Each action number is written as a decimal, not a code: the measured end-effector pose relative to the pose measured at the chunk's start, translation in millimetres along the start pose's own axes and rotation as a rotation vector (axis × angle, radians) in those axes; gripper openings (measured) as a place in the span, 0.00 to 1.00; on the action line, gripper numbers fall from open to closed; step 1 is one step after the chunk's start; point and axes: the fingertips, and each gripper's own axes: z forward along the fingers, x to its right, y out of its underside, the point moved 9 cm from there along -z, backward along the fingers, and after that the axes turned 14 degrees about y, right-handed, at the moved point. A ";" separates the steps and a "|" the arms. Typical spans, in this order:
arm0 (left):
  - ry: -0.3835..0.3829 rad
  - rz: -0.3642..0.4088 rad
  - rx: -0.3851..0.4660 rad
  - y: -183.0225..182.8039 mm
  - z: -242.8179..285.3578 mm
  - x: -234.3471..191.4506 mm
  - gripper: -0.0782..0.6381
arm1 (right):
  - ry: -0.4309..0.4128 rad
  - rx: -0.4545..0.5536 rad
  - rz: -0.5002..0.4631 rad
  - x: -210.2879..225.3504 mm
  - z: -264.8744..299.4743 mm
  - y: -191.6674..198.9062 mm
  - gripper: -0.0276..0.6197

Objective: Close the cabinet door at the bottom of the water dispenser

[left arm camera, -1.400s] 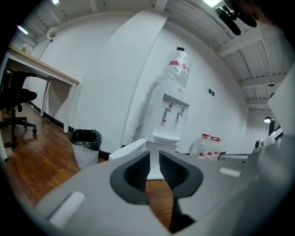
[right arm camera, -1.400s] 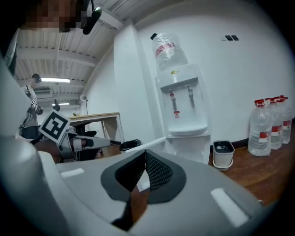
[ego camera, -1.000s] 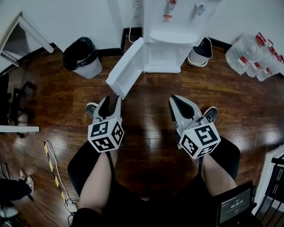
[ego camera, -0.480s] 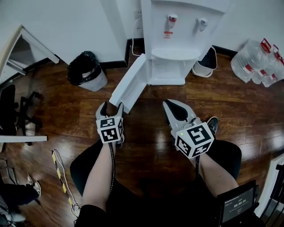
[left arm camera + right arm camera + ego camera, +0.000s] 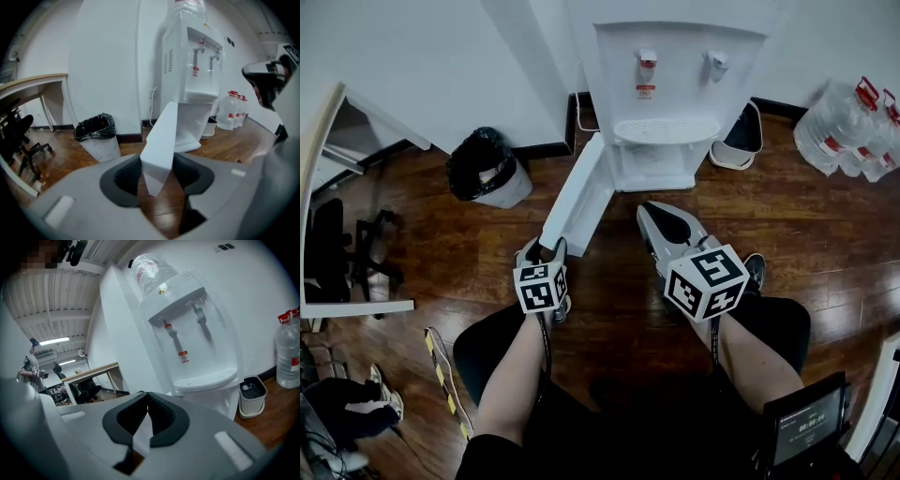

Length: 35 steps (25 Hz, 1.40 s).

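The white water dispenser (image 5: 675, 94) stands against the far wall. Its bottom cabinet door (image 5: 579, 199) is swung wide open toward the left. My left gripper (image 5: 542, 251) is at the door's free end. In the left gripper view the door's edge (image 5: 161, 136) stands upright between the dark pads (image 5: 123, 180), and the jaws are closing around it with slim gaps still showing. My right gripper (image 5: 661, 223) hangs shut and empty in front of the dispenser base, to the right of the door. The dispenser's taps (image 5: 185, 326) fill the right gripper view.
A bin with a black bag (image 5: 487, 169) sits left of the dispenser, and a small white bin (image 5: 741, 136) sits at its right. Water bottles (image 5: 853, 122) crowd the far right corner. A desk (image 5: 328, 187) and chair (image 5: 347, 244) stand at the left. Cables (image 5: 441, 375) lie on the floor.
Both grippers moved nearer the dispenser. The left one came down to the door's free edge, which now sits between its jaws. The right gripper stayed shut.
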 end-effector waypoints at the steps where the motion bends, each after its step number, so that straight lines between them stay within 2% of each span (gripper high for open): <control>1: 0.005 0.007 -0.014 1.7 -0.5 6.5 0.42 | -0.001 0.003 0.007 0.1 0.8 -2.6 0.05; 5: 0.035 0.055 -0.064 10.3 0.9 38.6 0.41 | 0.012 -0.010 0.020 3.4 0.8 -5.0 0.05; 10: 0.152 0.088 -0.073 13.0 11.7 88.6 0.42 | 0.074 -0.009 0.020 12.3 -7.0 5.6 0.05; 15: 0.221 0.156 -0.100 20.0 27.6 127.0 0.45 | 0.107 -0.078 -0.014 25.9 -15.4 29.1 0.05; 17: 0.260 0.166 -0.107 16.7 33.8 142.8 0.43 | 0.112 -0.098 -0.022 31.4 -17.4 33.9 0.05; 22: 0.328 0.145 -0.110 7.4 51.5 169.9 0.40 | 0.102 -0.163 -0.017 49.8 -27.9 43.9 0.05; 28: 0.433 0.078 -0.125 -9.8 69.2 196.7 0.37 | 0.088 -0.343 -0.031 85.3 -46.7 82.2 0.05; 31: 0.444 0.129 -0.111 -14.3 80.0 206.6 0.35 | 0.115 -0.446 -0.002 112.5 -50.6 113.1 0.05; 35: 0.399 0.280 -0.100 -4.1 92.0 209.1 0.35 | 0.149 -0.481 0.094 128.8 -54.4 136.1 0.05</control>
